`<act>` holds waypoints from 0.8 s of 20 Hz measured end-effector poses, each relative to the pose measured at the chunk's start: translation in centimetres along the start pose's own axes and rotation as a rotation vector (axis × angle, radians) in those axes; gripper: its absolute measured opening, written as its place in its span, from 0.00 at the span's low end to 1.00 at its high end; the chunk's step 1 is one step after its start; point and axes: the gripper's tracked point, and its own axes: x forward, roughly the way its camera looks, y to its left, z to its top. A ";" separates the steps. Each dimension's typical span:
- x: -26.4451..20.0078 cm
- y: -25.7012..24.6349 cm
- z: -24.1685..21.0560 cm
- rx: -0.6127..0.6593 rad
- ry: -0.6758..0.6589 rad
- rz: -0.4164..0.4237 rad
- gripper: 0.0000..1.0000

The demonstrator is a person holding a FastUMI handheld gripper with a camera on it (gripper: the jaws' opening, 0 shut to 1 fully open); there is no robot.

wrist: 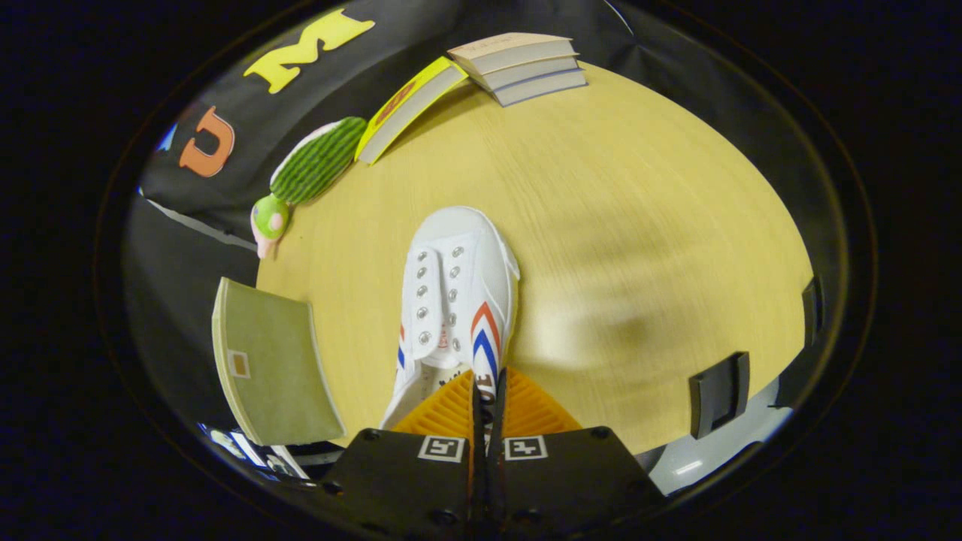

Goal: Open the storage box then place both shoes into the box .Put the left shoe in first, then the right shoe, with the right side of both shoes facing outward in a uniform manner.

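Shoe is the anchor here: white canvas, red and blue stripes on the side, metal eyelets, no laces that I can make out. It's on the wooden table, toe pointing away from the gripper, heel end right at the fingers. The fingers are pinched nearly together with just a thin slit between them, and the shoe's collar edge sits in that slit, so it's clamped on the shoe.

Room-wise, the whole stretch of table to the right of the shoe is bare wood, and so is the stretch past its toe. The table's curved edge runs round well to the right of the shoe, with a couple of dark brackets at that edge.

Left of the shoe is tighter. A flat green book lies near the heel, hanging over the table edge. Further out, left of the toe, a green plush toy lies along the rim. Beyond that a yellow book leans against a stack of books, well past the toe at the far edge.
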 end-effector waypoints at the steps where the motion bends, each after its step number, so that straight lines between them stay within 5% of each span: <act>1: -1.1 1.2 -0.1 0.001 -0.007 0.006 0.06; 9: -11.5 15.9 -3.0 -0.136 -0.097 0.122 0.06; 16: -11.6 26.9 -6.8 -0.221 -0.114 0.166 0.06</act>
